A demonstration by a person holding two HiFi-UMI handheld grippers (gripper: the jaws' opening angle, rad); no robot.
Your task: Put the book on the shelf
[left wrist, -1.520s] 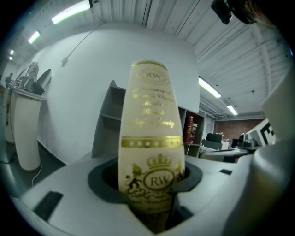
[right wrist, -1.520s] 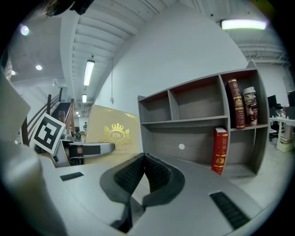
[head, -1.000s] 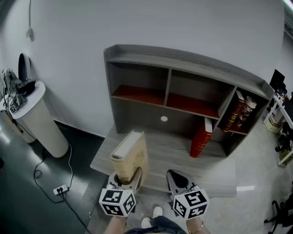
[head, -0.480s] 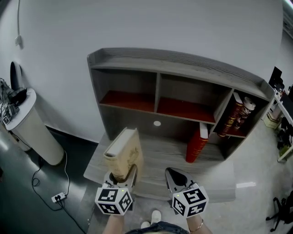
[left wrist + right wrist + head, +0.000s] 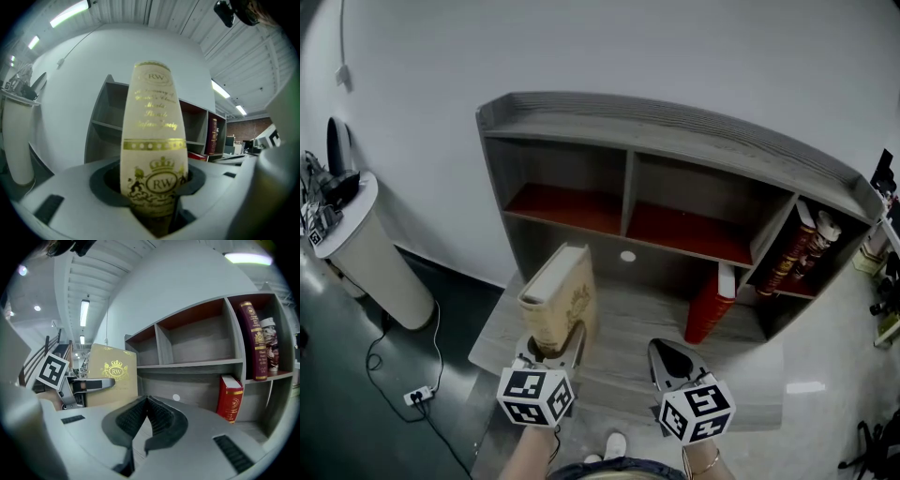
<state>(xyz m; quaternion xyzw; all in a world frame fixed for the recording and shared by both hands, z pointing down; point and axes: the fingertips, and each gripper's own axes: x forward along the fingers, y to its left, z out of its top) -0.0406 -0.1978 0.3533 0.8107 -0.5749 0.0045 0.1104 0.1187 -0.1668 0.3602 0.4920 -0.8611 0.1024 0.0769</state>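
One cream book [image 5: 561, 305] with gold lettering stands upright in the left gripper [image 5: 555, 349]. Its lower end is clamped between the two jaws, and its spine faces back toward that gripper, showing a gold crown over the letters RW. The book rises straight ahead of the left gripper, and in the head view it shows over the near left part of a grey desk board [image 5: 647, 323]. Just to the right of the left gripper, the right gripper [image 5: 670, 359] points the same way with its jaws pressed together at the tips and nothing between them. Ahead of both grippers and higher stands a grey shelf unit [image 5: 675, 131] with two open compartments side by side, each with a red floor. Ahead and to the right of the right gripper, a red book [image 5: 710, 305] leans on the desk board under those compartments. Farther right, a tall side compartment holds a dark red book [image 5: 792, 248] standing on end. Well off to the left of the left gripper stands a white round pedestal [image 5: 370, 248], with a power strip [image 5: 417, 395] on the dark floor near it.
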